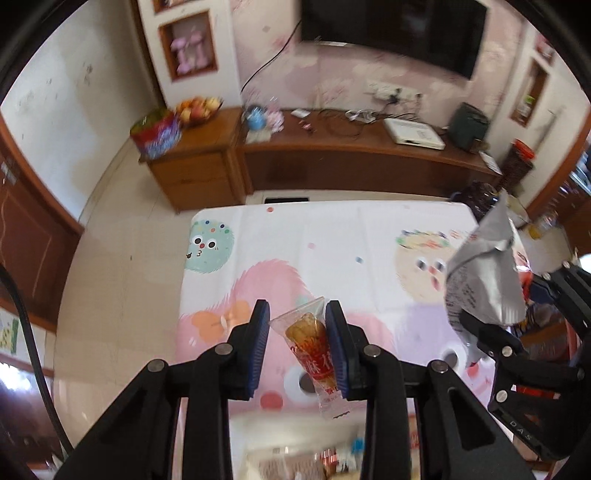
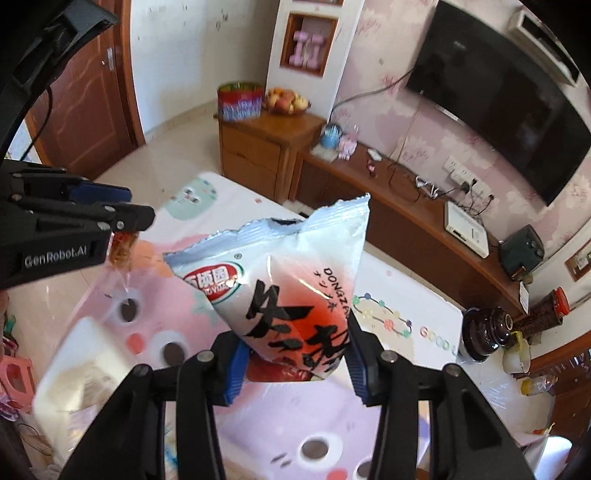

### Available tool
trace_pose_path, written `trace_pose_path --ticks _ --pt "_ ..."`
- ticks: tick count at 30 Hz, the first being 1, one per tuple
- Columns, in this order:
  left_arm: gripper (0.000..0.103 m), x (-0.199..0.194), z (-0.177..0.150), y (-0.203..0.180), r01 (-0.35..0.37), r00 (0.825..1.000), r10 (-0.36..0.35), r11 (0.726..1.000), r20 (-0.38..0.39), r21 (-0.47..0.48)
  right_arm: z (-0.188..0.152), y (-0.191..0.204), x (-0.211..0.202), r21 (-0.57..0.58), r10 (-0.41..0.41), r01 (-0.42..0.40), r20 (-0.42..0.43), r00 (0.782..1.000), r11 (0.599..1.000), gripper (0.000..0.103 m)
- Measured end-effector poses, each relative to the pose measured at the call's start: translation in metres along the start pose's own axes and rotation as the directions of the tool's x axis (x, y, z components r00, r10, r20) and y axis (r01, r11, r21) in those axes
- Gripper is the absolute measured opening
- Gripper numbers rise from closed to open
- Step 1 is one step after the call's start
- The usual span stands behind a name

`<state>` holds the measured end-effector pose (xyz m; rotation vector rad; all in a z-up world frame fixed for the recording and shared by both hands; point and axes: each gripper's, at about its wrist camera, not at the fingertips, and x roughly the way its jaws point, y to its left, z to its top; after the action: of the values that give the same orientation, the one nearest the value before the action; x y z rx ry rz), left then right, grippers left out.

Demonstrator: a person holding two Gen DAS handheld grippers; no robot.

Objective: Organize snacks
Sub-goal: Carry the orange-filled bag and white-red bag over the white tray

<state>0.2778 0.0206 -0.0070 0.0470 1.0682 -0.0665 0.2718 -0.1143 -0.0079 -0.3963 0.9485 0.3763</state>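
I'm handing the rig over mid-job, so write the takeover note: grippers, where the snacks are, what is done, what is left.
Left gripper: shut on a small clear-wrapped snack, held above the table.
Right gripper: shut on a white snack bag, also lifted off the table.
A white tray sits at the table's near edge; its contents are blurred.
Done: both snacks picked up.
Left: set both down, likely in the tray.

- A home living room: a wall-mounted television above a long wooden cabinet.
- A fruit bowl on the side cabinet; a cartoon-print cloth covers the surface.
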Motion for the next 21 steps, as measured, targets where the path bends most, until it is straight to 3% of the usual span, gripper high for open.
trace_pose_path --ticks 6,12,18,21 --pt "0.030 -0.070 -0.059 -0.016 0.042 0.996 -0.047 0.996 0.074 0.074 -0.051 0.027 -0.071 0.052 0.021 -0.024 0.063 0.998 0.998 0.046" --pt "0.030 -0.100 -0.116 -0.031 0.073 0.989 -0.085 0.992 0.124 0.102 -0.106 0.047 -0.114 0.121 0.033 -0.049 0.132 0.991 0.991 0.046" --pt "0.030 -0.093 -0.164 -0.036 0.096 0.981 -0.112 0.990 0.157 0.104 -0.157 0.067 -0.134 0.295 -0.102 0.045 0.179 0.979 0.954 0.046" --pt "0.030 -0.081 -0.188 -0.040 0.066 0.983 -0.084 0.992 0.165 0.112 -0.180 0.076 -0.133 0.357 -0.148 0.075 0.180 0.972 0.931 0.047"
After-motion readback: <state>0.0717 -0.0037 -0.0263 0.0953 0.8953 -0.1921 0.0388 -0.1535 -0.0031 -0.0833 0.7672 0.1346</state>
